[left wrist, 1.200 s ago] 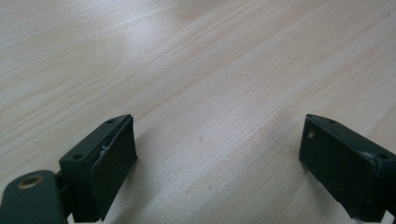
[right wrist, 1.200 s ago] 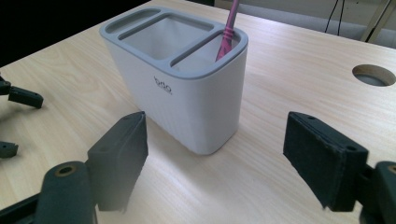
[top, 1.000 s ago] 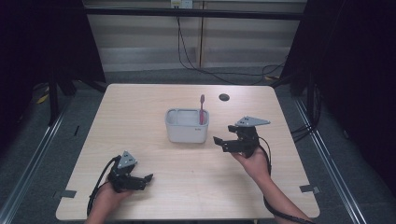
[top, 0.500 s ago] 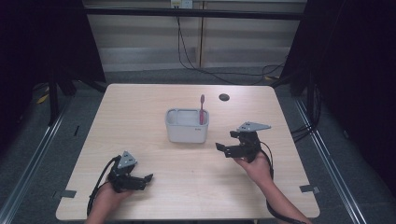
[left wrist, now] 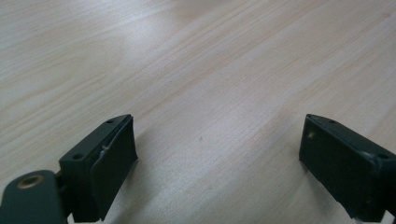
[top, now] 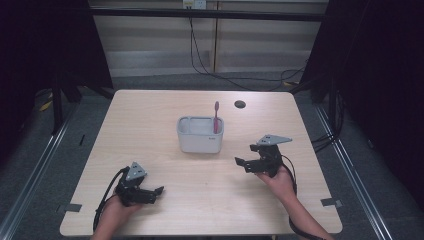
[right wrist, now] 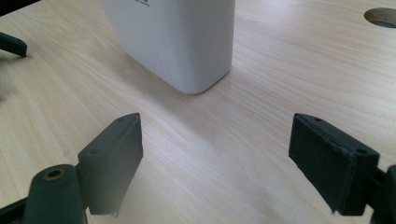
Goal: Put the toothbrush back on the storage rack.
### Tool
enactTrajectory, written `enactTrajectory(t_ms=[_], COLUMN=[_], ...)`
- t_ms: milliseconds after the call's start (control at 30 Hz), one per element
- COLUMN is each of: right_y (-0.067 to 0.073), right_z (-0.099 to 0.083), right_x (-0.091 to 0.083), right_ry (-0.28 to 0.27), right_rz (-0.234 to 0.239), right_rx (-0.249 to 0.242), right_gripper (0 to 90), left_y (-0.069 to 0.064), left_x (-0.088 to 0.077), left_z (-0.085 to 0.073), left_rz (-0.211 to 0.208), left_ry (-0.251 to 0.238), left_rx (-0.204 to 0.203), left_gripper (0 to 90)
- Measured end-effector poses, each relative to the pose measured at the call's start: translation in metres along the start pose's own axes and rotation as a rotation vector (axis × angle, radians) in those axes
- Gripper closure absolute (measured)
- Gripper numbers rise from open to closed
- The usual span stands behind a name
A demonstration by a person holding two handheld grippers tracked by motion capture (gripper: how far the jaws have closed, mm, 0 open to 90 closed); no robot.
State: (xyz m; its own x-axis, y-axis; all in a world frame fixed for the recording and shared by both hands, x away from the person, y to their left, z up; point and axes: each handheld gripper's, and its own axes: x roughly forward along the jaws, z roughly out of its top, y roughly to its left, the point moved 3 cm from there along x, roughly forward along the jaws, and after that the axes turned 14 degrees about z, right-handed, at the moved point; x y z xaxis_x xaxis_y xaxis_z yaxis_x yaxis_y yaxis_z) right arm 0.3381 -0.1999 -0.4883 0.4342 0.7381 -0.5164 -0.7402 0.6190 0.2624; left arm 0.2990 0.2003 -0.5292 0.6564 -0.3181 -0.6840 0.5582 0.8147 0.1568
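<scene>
Right gripper [top: 243, 165]: jaws spread wide, nothing between them. In the right gripper view the gap frames bare wood, with a corner of the white holder [right wrist: 175, 39] just ahead and slightly left of centre. Left gripper [top: 156, 192]: jaws also spread, empty, low over the table [top: 150, 130] near its front edge, well apart from everything; its own view has plain wood grain between the jaws.

Outward from the right gripper: the white rectangular holder [top: 200, 135] sits ahead of it and to its left, near but not touching. A pink toothbrush [top: 216, 116] stands upright in the holder's compartment nearer the right gripper, head up, leaning on the wall. Beyond that, a round cable hole [top: 240, 104] in the tabletop.

We read the toothbrush as already seated in the holder, with the right gripper clear of it.

To do this well:
- We keep the right jaws spread and move away along the jaw axis, no sideways sweep; the holder looks light and a knock would likely tip it.
- We stay below the brush head's height only once well clear of the handle.
- Left gripper stays parked; no need to brace unless the holder slides.
</scene>
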Motion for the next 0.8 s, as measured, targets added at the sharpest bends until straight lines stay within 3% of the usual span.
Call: enactTrajectory(t_ms=[167,433,800], right_y=[-0.002,-0.004,-0.014], right_z=[-0.004,-0.014,-0.023], right_x=[-0.002,0.001,-0.001], right_ry=[0.006,0.087,0.12], right_rz=[0.006,0.006,0.005], right_rx=[-0.018,-0.071,-0.06], right_gripper=[16.9,16.9,17.0], left_y=[0.0,0.0,0.0], left_x=[0.0,0.0,0.0], left_z=[0.0,0.0,0.0], left_rz=[0.0,0.0,0.0], left_ry=[0.0,0.0,0.0], left_rx=[0.0,0.0,0.0], left_gripper=[10.5,10.5,10.5])
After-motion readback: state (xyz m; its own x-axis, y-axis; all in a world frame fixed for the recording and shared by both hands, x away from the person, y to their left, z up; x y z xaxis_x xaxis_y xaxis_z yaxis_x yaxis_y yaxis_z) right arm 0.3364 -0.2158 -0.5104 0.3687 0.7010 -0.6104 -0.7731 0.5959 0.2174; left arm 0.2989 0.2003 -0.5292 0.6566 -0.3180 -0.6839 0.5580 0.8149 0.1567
